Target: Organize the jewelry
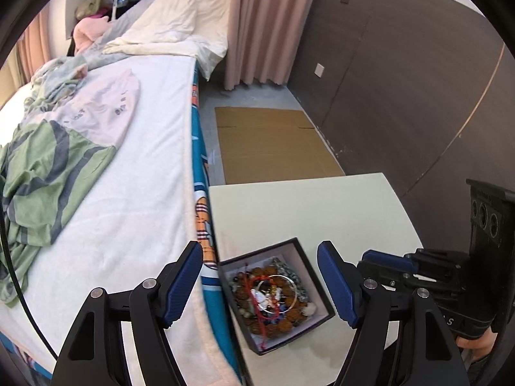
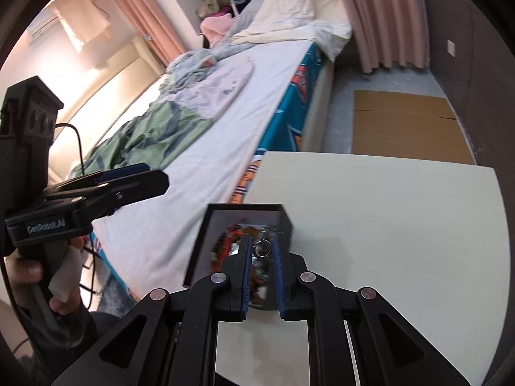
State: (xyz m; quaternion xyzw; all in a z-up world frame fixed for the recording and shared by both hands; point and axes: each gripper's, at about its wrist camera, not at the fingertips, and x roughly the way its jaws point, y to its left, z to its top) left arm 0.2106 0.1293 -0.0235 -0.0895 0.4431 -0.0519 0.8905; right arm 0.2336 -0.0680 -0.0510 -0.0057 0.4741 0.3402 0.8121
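Observation:
A small black box (image 1: 291, 247) with a white lining sits on a cream table (image 1: 305, 206) beside the bed. It holds a pile of jewelry (image 1: 273, 292): brown bead bracelets, a red cord, a silver bangle. My left gripper (image 1: 260, 280) is open, its fingers straddling the box from above. In the right wrist view the same box (image 2: 244, 207) lies under my right gripper (image 2: 262, 247), which is shut on a small silver ring (image 2: 262, 247) held between its blue pads just over the box. The right gripper also shows in the left wrist view (image 1: 386, 259).
A bed (image 1: 145, 160) with a white cover and crumpled clothes (image 1: 48, 167) runs along the table's left side. Flattened cardboard (image 1: 273, 141) lies on the floor beyond the table. A dark wall panel (image 1: 402, 80) stands to the right. The left gripper's body (image 2: 96, 189) hangs over the bed.

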